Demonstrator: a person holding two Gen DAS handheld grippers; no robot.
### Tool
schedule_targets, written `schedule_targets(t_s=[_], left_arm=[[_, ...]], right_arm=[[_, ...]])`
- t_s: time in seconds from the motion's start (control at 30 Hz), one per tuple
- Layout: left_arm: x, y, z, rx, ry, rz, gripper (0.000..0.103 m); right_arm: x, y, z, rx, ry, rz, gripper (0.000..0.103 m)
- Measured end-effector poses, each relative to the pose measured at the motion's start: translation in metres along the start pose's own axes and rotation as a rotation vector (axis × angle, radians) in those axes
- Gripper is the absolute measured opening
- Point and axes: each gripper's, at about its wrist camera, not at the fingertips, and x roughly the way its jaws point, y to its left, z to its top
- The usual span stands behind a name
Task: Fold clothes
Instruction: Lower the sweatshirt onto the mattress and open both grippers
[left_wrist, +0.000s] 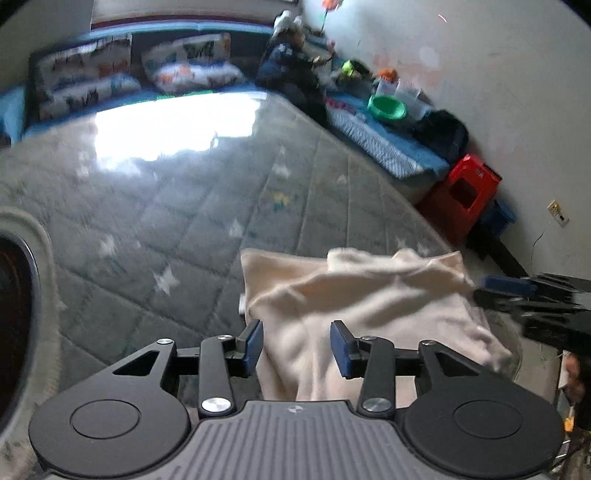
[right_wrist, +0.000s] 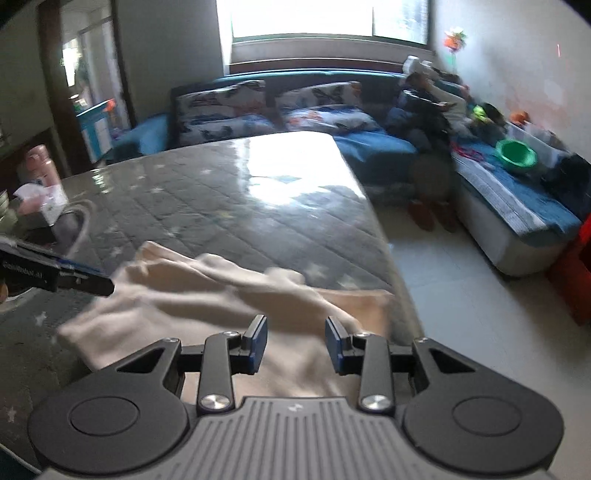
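A cream garment (left_wrist: 369, 295) lies rumpled and partly folded on a grey quilted mattress (left_wrist: 184, 221) printed with white stars, near its right edge. My left gripper (left_wrist: 297, 345) hovers over the garment's near part with its blue-padded jaws apart; cloth shows in the gap below them, not pinched. In the right wrist view the same garment (right_wrist: 184, 295) spreads across the mattress (right_wrist: 240, 203), and my right gripper (right_wrist: 296, 345) stands open above its near edge. Each gripper shows in the other's view: the right gripper (left_wrist: 535, 299) at the garment's right, the left gripper (right_wrist: 74, 277) at its left.
The mattress drops off to a pale floor (right_wrist: 461, 314) on the right. A red stool (left_wrist: 465, 192) stands by the wall. A blue sofa (right_wrist: 369, 144) with patterned pillows, clutter and a green bowl (right_wrist: 515, 155) lies beyond. A grey rounded rim (left_wrist: 22, 229) sits at far left.
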Motion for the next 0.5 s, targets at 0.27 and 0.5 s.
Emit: schedule_targets(t_s=[0.27, 0.5], left_arm=[[-0.006, -0.030, -0.024, 0.098, 0.017, -0.121, 0.040], [0.011, -0.031, -0.039, 0.092, 0.067, -0.128, 0.041]], right_arm=[[0.060, 0.036, 0.020, -0.045, 0.035, 0.064, 0.033], [0.081, 0.040, 0.014, -0.043, 0.045, 0.032, 0.033]])
